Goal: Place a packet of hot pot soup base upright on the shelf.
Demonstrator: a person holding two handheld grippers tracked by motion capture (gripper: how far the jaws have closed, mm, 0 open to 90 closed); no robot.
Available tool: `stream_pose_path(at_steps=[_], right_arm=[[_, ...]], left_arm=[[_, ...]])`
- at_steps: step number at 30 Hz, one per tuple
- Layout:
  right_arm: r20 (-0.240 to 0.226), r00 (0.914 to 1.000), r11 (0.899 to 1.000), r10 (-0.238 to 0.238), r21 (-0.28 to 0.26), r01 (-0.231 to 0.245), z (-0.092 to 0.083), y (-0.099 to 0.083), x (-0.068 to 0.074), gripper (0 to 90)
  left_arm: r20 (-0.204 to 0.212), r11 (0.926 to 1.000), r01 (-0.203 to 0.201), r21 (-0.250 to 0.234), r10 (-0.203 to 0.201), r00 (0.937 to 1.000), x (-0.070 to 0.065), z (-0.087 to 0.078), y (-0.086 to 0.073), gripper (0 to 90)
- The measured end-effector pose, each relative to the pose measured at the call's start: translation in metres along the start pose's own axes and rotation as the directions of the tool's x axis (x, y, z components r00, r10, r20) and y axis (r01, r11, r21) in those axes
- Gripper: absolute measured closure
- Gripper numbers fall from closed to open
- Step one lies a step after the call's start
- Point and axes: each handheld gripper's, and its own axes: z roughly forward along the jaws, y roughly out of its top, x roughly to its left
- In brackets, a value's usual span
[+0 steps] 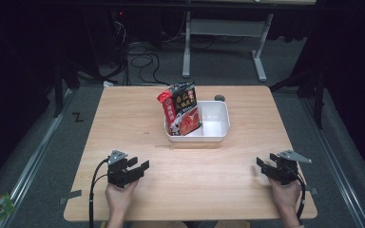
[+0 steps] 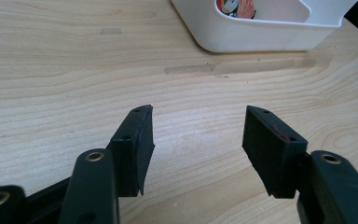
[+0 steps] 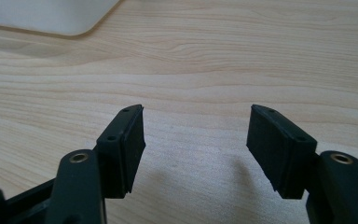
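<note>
A white plastic bin (image 1: 216, 124) sits on the far middle of the wooden table (image 1: 190, 190). Inside it a red and black snack bag (image 1: 182, 110) stands upright against its left side. My left gripper (image 1: 139, 166) rests near the front left of the table, jaws open with nothing between them, well short of the bin (image 2: 261, 32). My right gripper (image 1: 261, 165) rests near the front right, jaws likewise open and empty. In the left gripper view, my own gripper (image 2: 198, 128) points at bare wood; in the right gripper view, so does the right gripper (image 3: 196, 128), with the bin's corner (image 3: 51, 16) at upper left.
A small dark round hole (image 1: 219, 98) lies in the tabletop behind the bin. A strip of tape (image 2: 189, 69) is stuck on the wood in front of the bin. Beyond the table stand a grey metal frame (image 1: 223, 33) and cables (image 1: 140, 59) on the floor.
</note>
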Motion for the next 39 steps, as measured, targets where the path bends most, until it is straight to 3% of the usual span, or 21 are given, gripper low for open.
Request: stream_pose_path(at_steps=[18,29,33,39], right_arm=[[0.000,1.0000,1.000,0.001,0.001,-0.001,0.000,0.000,0.000,37.5],[0.001,1.0000,1.000,0.000,0.001,0.000,0.000,0.000,0.000,37.5],[0.001,1.0000,1.000,0.000,0.001,0.000,0.000,0.000,0.000,37.5],[0.001,1.0000,1.000,0.000,0.001,0.000,0.000,0.000,0.000,37.4]], left_arm=[[-0.022,0.9994,-0.033,0.011,0.033,0.9992,-0.002,0.015,-0.008,43.8],[-0.052,0.9978,-0.064,-0.014,0.063,0.9966,-0.005,0.022,-0.012,44.2],[-0.084,0.9955,-0.091,-0.026,0.089,0.9925,-0.008,0.024,-0.013,44.6],[-0.089,0.9954,-0.085,-0.046,0.080,0.9928,-0.008,0.027,-0.014,44.6]])
